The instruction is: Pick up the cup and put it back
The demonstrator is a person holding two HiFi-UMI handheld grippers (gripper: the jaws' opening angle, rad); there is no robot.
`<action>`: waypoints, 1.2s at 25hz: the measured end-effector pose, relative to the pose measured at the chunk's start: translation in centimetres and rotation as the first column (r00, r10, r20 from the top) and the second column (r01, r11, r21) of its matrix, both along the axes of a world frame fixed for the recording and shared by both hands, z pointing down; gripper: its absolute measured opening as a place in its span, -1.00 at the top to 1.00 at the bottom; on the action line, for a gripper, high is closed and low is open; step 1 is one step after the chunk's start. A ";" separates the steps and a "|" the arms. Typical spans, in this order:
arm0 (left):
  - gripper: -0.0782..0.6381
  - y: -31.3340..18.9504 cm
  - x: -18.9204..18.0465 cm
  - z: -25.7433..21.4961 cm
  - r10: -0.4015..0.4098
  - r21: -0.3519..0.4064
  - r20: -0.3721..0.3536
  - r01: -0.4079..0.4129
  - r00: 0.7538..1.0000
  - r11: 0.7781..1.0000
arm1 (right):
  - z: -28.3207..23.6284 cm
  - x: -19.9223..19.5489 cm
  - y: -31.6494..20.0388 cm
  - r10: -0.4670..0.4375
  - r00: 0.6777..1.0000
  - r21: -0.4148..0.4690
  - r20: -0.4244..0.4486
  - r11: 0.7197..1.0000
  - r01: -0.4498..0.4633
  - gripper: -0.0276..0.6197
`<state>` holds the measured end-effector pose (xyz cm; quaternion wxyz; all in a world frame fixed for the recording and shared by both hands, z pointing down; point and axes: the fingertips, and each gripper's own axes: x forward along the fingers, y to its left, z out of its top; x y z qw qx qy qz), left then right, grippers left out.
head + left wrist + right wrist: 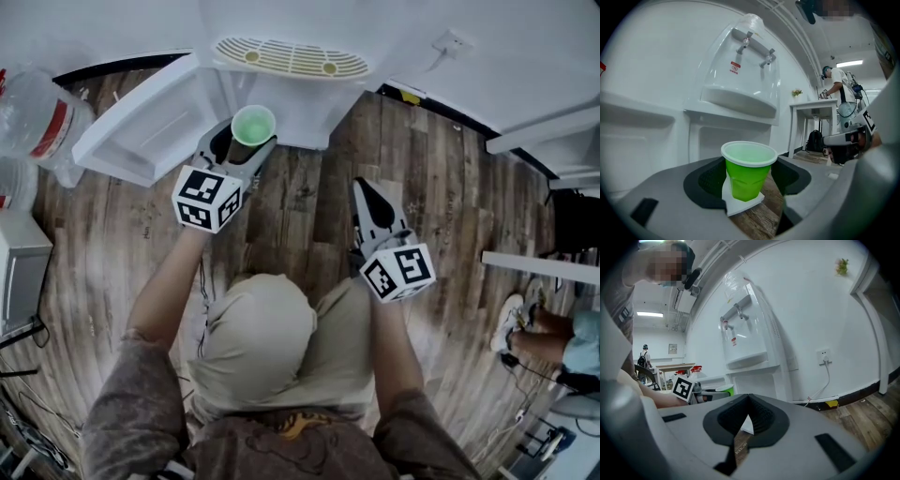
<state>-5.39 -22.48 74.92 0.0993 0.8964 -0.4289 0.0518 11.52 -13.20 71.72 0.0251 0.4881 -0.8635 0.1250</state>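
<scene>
A green plastic cup (253, 124) stands upright between the jaws of my left gripper (246, 142), just in front of the white water dispenser (298, 94). In the left gripper view the cup (746, 171) sits between the two dark pads (705, 180), which press on its sides, and it hangs above the wood floor. It looks empty. My right gripper (373, 208) hovers over the floor to the right, apart from the cup. Its jaws meet at the tips with nothing between them (749, 401). The right gripper view shows the cup (724, 389) and the left gripper's marker cube (682, 388).
The dispenser's lower cabinet door (141, 122) swings open to the left. Its taps (752, 44) and drip ledge (738, 101) are above the cup. Large water bottles (37, 122) lie at the left. A white table (539, 267) and a seated person's foot (511, 319) are at the right.
</scene>
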 end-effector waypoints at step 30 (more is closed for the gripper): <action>-0.04 -14.1 5.0 14.5 -0.037 -0.068 0.013 0.038 0.999 0.997 | 0.9 1.0 0.2 0.068 0.993 -0.041 0.095 0.997 -0.064 0.91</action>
